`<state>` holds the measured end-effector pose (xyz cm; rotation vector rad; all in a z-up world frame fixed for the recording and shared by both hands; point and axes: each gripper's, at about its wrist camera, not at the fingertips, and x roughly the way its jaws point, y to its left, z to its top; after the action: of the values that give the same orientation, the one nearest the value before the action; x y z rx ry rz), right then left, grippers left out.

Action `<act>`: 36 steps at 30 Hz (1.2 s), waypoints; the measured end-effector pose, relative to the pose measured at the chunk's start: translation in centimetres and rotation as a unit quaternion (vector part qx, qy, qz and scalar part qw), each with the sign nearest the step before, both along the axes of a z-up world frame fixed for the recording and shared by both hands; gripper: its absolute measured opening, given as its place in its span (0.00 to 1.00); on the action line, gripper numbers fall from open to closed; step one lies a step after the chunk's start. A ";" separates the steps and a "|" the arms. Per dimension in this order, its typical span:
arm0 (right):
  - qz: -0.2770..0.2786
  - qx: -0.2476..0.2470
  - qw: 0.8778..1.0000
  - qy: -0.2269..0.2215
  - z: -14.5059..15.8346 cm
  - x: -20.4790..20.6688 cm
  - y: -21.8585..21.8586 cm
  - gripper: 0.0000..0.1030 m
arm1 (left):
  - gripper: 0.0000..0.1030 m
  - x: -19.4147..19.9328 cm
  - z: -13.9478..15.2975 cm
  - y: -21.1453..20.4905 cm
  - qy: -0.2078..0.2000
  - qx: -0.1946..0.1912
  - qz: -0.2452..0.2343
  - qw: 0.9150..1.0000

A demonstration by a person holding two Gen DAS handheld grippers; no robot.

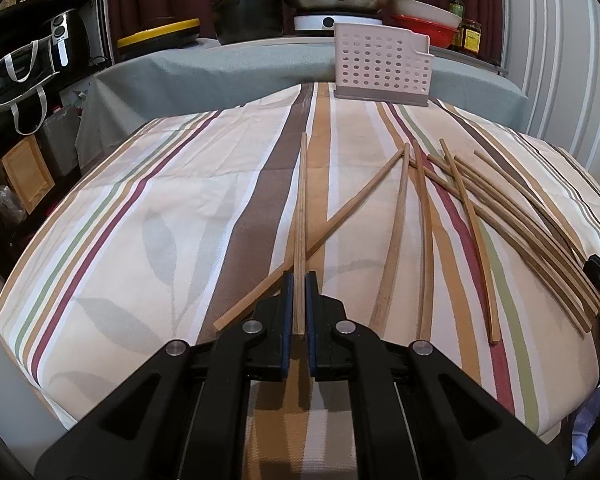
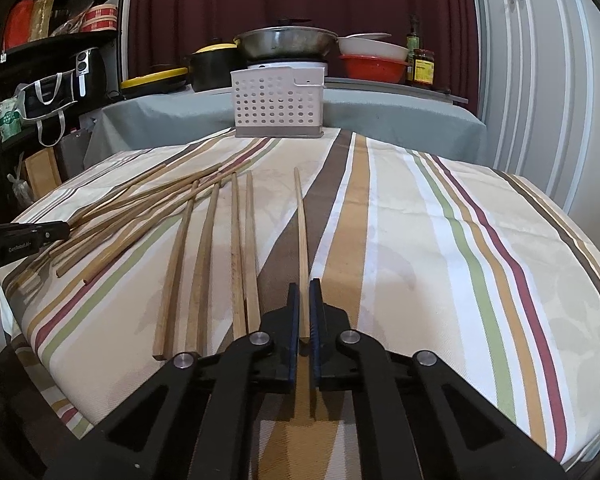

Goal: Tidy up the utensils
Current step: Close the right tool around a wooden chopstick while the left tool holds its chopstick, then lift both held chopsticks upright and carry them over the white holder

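My left gripper (image 1: 299, 280) is shut on a wooden chopstick (image 1: 301, 208) that points straight ahead over the striped cloth. My right gripper (image 2: 304, 286) is shut on another chopstick (image 2: 301, 224), also pointing forward. Several loose chopsticks (image 1: 476, 216) lie spread on the cloth to the right in the left wrist view, and to the left in the right wrist view (image 2: 204, 240). A white perforated utensil holder (image 1: 382, 66) stands upright at the table's far edge; it also shows in the right wrist view (image 2: 278, 102).
The striped tablecloth (image 1: 140, 208) covers the table. Behind it a grey-covered counter (image 2: 400, 116) carries pots, a pan, bowls and jars. A black shelf (image 1: 28, 60) with bags stands at the left. White cabinet doors (image 2: 540, 80) are on the right.
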<state>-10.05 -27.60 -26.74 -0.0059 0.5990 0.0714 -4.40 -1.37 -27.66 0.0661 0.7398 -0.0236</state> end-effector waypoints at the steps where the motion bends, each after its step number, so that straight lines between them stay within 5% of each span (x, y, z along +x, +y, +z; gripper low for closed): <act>1: 0.000 -0.001 1.000 -0.002 0.1 0.0 0.1 0.05 | 0.06 0.0 0.1 0.0 -0.003 0.001 -0.001 1.000; 23: 0.007 -0.009 0.999 -0.053 4.5 0.4 1.3 0.05 | 0.06 -1.0 3.4 0.0 -0.072 0.037 -0.008 0.997; 36: 0.006 0.006 0.995 -0.097 8.3 1.1 1.6 0.05 | 0.06 -1.4 8.1 0.2 -0.139 0.044 -0.012 0.989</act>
<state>-8.95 -25.96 -18.47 -0.0044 0.4037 0.0849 -5.83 -1.17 -19.59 0.1604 0.4615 -0.0048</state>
